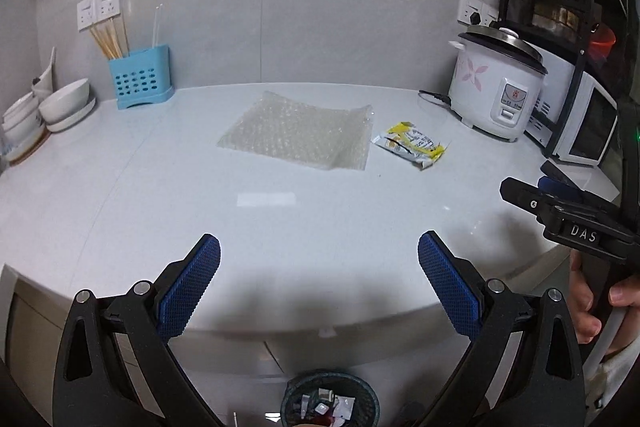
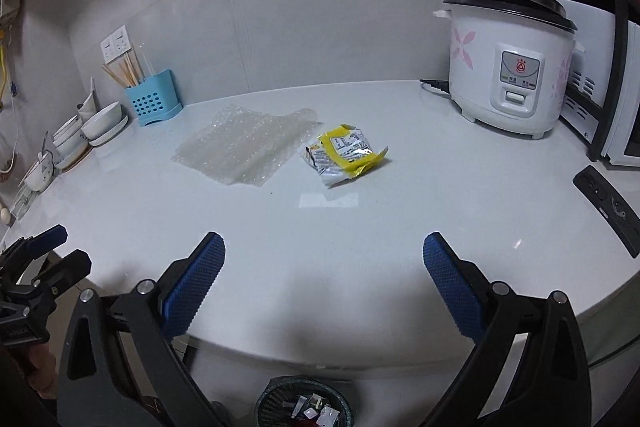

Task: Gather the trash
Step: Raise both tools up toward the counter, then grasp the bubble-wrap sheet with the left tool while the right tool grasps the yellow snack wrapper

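- The left hand-held gripper (image 1: 319, 255) is spread wide with nothing between its blue pads (image 1: 188, 291), held over the near edge of the counter (image 1: 120, 195).
- The right hand-held gripper (image 2: 324, 255) is likewise spread and empty, also above the near edge; in the left wrist view it shows at about 3 o'clock, its handle held by a hand (image 1: 592, 303).
- Below both, at 6 o'clock, a dark mesh trash bin (image 1: 330, 401) stands on the floor with scraps already inside (so some collecting looks done).
- Two pieces remain on the counter: a sheet of bubble wrap (image 1: 298, 131) lying flat at about 12 o'clock, and a crumpled yellow wrapper (image 2: 346, 153) just beside its right edge, apart from it.
- Farther out are a rice cooker (image 2: 508, 67) at 2 o'clock, and a blue chopstick holder (image 1: 142, 79) and bowls (image 1: 66, 103) at 10 o'clock.
- Judging by this, the step in hand is the reach for the next piece; the wrapper sits nearer the right gripper, and the next move calls for going forward and down, then closing on a raised crease.
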